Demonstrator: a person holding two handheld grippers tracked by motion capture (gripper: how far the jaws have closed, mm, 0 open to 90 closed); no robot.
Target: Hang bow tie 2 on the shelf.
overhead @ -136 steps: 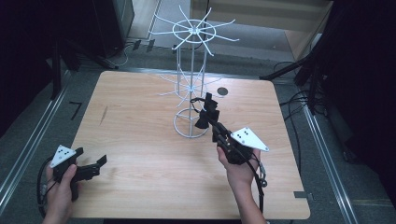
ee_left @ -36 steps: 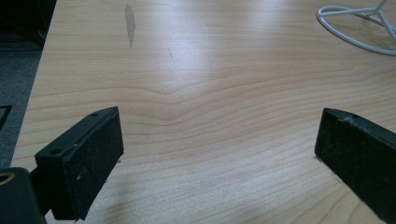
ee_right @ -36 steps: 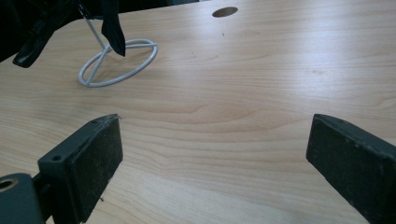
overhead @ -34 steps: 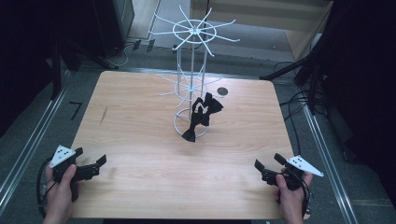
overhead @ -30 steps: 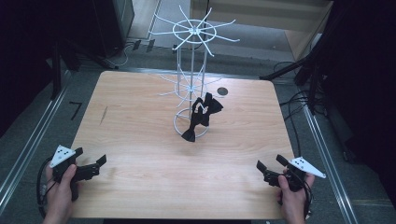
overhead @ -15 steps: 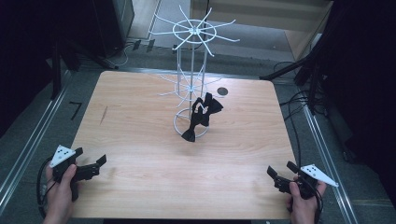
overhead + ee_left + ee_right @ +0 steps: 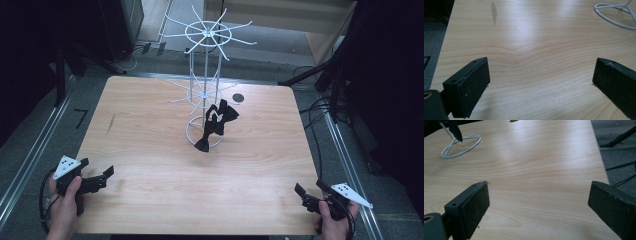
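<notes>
A white wire display rack [image 7: 206,80] stands mid-table on a ring base [image 7: 202,134]. A black bow-shaped piece [image 7: 219,119] hangs from its lower tier and dangles over the ring. My left gripper [image 7: 97,170] rests at the near left corner, open and empty; in the left gripper view [image 7: 541,75] its jaws stand wide apart over bare wood, with the ring base [image 7: 616,15] far off. My right gripper [image 7: 309,189] sits at the near right corner, also open and empty. In the right gripper view [image 7: 539,195] the ring base [image 7: 461,146] and the black piece's tip [image 7: 454,128] lie far ahead.
The wooden table [image 7: 150,125] has a dark streak [image 7: 110,123] at the left and a small dark round spot [image 7: 238,97] behind the rack. Metal rails, cables and stand legs [image 7: 325,75] surround the table. The right table edge [image 7: 599,152] drops to grey floor.
My right gripper let go of the black piece on the rack and drew back to the near right corner, still sliding nearer. The left gripper has stayed put.
</notes>
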